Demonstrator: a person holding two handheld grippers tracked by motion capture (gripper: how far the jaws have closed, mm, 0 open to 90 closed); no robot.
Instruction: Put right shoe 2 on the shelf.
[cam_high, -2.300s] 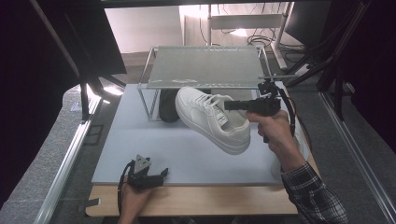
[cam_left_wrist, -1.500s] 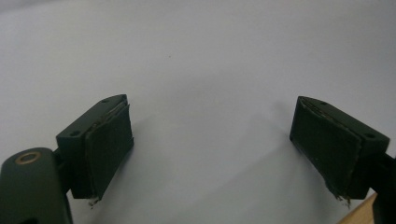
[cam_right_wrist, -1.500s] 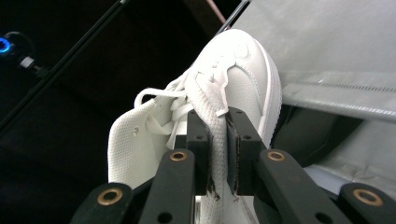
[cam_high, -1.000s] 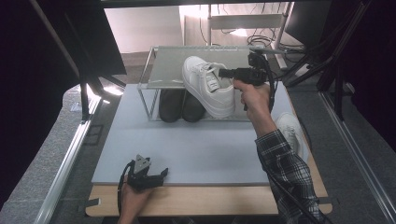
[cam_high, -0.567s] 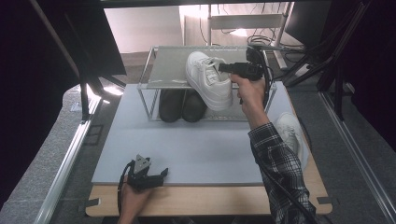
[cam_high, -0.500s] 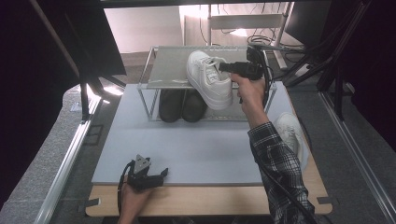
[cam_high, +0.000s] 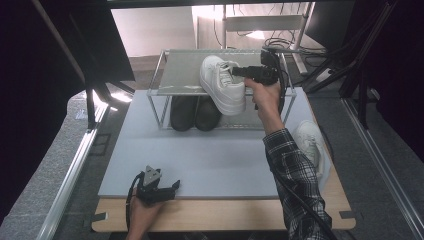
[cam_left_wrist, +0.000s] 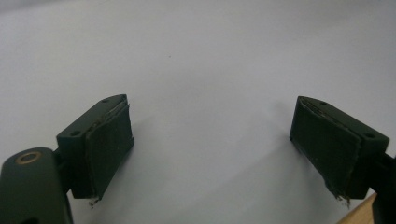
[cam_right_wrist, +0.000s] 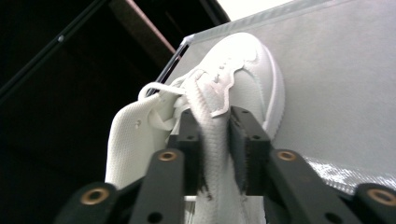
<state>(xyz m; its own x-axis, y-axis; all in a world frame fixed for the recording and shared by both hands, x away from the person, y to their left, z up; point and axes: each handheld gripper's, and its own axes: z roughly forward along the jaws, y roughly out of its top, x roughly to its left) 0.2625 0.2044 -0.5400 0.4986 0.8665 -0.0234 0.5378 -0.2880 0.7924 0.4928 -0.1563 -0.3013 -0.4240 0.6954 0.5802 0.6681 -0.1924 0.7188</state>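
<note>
We see a grey mat (cam_high: 210, 160) covering most of the table, and on its far part a wire shoe rack (cam_high: 180, 75) with a flat top shelf. A white sneaker (cam_high: 222, 85) lies tilted on that shelf, its heel end hanging past the front edge. Under the shelf sits a pair of dark shoes (cam_high: 195, 112), their toes hidden by the shelf. A second white sneaker (cam_high: 310, 145) lies at the mat's right edge, partly covered by the person's plaid sleeve (cam_high: 295, 175). The right gripper (cam_right_wrist: 215, 154) has its jaws pinched on the tilted sneaker's tongue. The left gripper (cam_left_wrist: 210, 149) rests near the mat's front edge, jaws spread wide over bare mat, holding nothing.
</note>
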